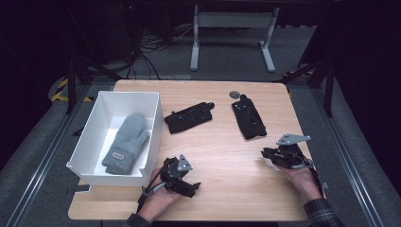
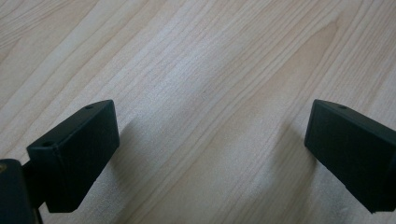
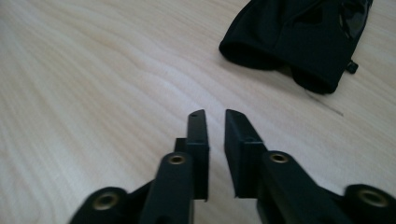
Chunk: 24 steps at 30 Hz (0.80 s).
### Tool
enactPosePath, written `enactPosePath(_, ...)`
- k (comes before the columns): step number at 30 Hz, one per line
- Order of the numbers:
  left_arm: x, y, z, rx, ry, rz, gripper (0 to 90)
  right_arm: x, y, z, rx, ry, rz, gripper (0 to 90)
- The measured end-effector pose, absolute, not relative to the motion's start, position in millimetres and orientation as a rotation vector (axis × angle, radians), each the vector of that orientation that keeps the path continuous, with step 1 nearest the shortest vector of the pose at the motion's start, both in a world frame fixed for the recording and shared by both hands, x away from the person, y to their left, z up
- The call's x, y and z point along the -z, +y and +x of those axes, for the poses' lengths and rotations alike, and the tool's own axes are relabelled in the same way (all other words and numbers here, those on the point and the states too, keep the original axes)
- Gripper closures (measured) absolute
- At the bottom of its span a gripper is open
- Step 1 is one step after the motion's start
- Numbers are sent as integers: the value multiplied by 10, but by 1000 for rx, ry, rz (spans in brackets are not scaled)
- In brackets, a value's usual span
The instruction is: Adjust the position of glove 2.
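Soft gloves on a smooth wood table

Your left gripper (image 2: 210,140) gapes wide, holding nothing; your right gripper (image 3: 215,119) is nearly closed near a floppy black glove (image 3: 299,32).

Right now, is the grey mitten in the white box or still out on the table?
In. The grey mitten lies flat on the floor of the white box, inside its walls.

Left claw (image 2: 210,154): seen from its own camera, two black jaws held wide apart, one at the lower left of the view, one at the lower right.
Between the jaws: nothing gripped; bare wood is seen.
Counter (image 2: 201,60): light wood, grain running diagonally; jaw shadows are cast on it.
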<state>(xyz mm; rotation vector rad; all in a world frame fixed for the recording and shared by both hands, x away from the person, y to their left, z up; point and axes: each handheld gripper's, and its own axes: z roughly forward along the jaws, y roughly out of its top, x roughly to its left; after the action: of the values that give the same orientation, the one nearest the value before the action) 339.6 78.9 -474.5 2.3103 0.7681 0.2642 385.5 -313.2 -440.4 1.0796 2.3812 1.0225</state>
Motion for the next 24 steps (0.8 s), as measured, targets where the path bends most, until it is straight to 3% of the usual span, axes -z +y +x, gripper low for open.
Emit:
enactPosePath(2, 4772, 793, 3398, -269, 756, 2298, 19, 4404, -3112, 3955, -1045, 2380, 1084, 900)
enactPosePath(16, 4784, 805, 3425, -267, 737, 2288, 0, 4326, -3015, 4493, -1082, 2316, 1079, 900)
enactPosePath(24, 4785, 802, 3428, -266, 740, 2286, 0, 4480, -2953, 4760, -1023, 2309, 1119, 900)
